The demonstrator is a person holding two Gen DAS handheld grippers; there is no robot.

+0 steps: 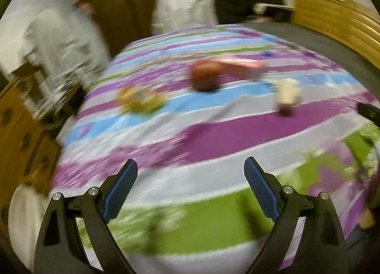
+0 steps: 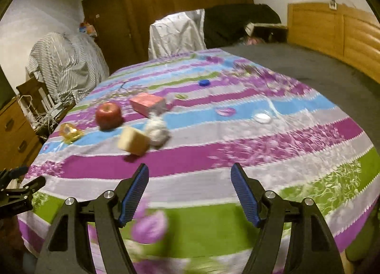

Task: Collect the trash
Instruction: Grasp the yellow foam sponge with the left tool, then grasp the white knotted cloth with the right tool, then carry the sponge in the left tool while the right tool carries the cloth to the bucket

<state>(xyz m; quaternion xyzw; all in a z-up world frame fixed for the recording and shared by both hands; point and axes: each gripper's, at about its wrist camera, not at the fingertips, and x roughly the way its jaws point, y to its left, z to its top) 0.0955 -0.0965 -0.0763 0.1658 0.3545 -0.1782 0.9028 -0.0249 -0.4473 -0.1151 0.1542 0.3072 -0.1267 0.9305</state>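
Trash lies scattered on a bed under a striped purple, blue, green and grey bedspread (image 2: 237, 136). Right wrist view, clock directions taken from the frame centre: crumpled white paper (image 2: 157, 131) at 9 o'clock, close in, touching or just beside a pale beige block (image 2: 133, 141) at 8 o'clock. Yellow-orange wrapper (image 2: 68, 132) farther out at 9, near the bed's left edge. Red apple (image 2: 108, 115) between wrapper and paper, upright. Pink box (image 2: 147, 103) at 11 o'clock, just behind the paper. Blue bottle cap (image 2: 204, 82) at 12 o'clock, well apart from the rest. White lid (image 2: 262, 117) at 3 o'clock, alone on a blue stripe.

Right gripper (image 2: 189, 179) at 6 o'clock, jaws wide apart, nothing between the blue pads, above the bedspread.

Left wrist view heavily blurred. Left gripper (image 1: 191, 174) at 6 o'clock, jaws spread wide, empty. Apple, wrapper and beige block are recognisable smears at 12, 10 and 2 o'clock.

Wooden headboard (image 2: 332, 34) at 2 o'clock; striped cloth (image 2: 64, 65) draped at 10 o'clock.
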